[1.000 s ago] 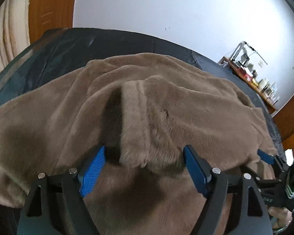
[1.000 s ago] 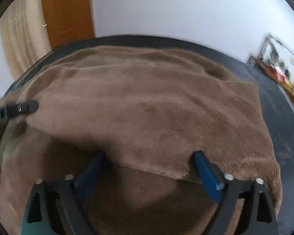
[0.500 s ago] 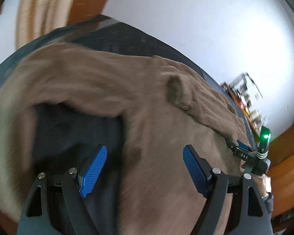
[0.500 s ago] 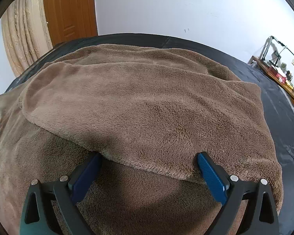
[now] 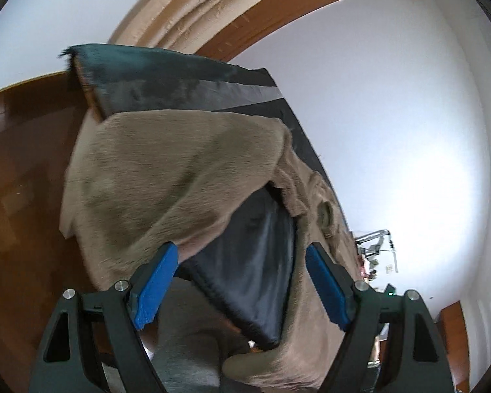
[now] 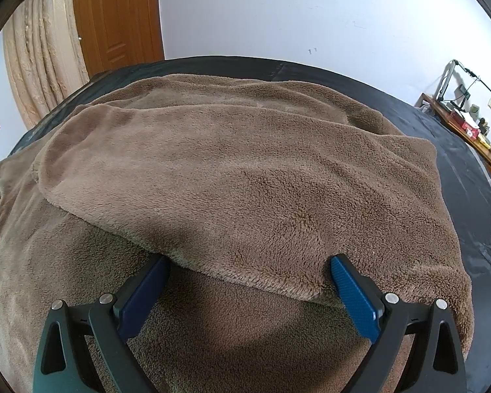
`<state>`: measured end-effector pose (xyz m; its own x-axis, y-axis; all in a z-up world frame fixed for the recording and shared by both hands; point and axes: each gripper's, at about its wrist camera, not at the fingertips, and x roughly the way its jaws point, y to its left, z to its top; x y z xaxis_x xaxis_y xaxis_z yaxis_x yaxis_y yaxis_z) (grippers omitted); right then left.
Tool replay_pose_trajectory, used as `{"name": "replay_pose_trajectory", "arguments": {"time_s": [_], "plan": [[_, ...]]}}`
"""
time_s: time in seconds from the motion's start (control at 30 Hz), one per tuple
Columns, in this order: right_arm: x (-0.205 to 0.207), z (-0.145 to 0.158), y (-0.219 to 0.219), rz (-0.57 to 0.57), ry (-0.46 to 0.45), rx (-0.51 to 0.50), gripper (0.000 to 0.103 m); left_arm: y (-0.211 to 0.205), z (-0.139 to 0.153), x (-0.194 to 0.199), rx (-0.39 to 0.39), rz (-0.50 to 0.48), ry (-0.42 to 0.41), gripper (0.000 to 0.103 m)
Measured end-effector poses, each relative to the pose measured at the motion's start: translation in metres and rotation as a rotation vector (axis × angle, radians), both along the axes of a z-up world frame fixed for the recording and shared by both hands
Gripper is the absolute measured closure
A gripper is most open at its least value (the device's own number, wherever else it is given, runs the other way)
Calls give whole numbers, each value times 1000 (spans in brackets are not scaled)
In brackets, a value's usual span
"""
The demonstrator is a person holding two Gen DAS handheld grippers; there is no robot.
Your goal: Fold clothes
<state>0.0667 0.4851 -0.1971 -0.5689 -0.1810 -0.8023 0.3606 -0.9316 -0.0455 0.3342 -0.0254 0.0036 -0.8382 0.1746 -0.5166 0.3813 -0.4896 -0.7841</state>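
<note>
A brown fleece garment (image 6: 245, 177) lies spread on a bed with a dark sheet (image 6: 468, 163), one layer folded over the rest. In the right wrist view the folded layer's near edge (image 6: 245, 278) lies between the wide-apart blue pads (image 6: 353, 298); my right gripper (image 6: 248, 291) is open and low over the fleece. The left wrist view is tilted and shows the garment (image 5: 180, 177) hanging over a bed corner. My left gripper (image 5: 242, 278) is open there, with bare dark sheet (image 5: 258, 262) and a garment edge between its fingers, gripping nothing.
Wooden floor (image 5: 23, 196) lies beside the bed's corner. A cream curtain (image 6: 39, 52) and a wooden door (image 6: 118, 16) stand behind the bed on the left. A cluttered desk (image 6: 468, 124) runs along the right wall.
My left gripper has swung from over the middle of the garment to the bed's corner, rolling as it went, and has left the right wrist view. The right gripper stays put, open.
</note>
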Motion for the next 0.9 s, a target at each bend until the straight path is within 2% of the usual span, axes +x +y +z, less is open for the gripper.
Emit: {"name": "replay_pose_trajectory", "arguments": {"time_s": [0.1,0.2,0.37,0.57,0.63,0.77,0.9], "plan": [[-1,0,-1,1,-1,-2,2,-5,-10,9,16,19,-31,20],[-2,0,-1,2,-1,-4,2,-7,-28,22,83,31,-48,20],[-2,0,-2,2,0,-2,2,-1,-56,33,243,65,12,20],[-3,0,-2,2,1,-3,2,-9,-86,40,456,218,122,20],[-3,-1,-2,3,1,-5,2,-10,-94,37,524,232,149,20],[-2,-1,-1,3,1,-7,2,-4,-101,28,583,245,169,20],[-2,0,-1,4,2,-7,2,-4,-102,21,595,290,175,20]]}}
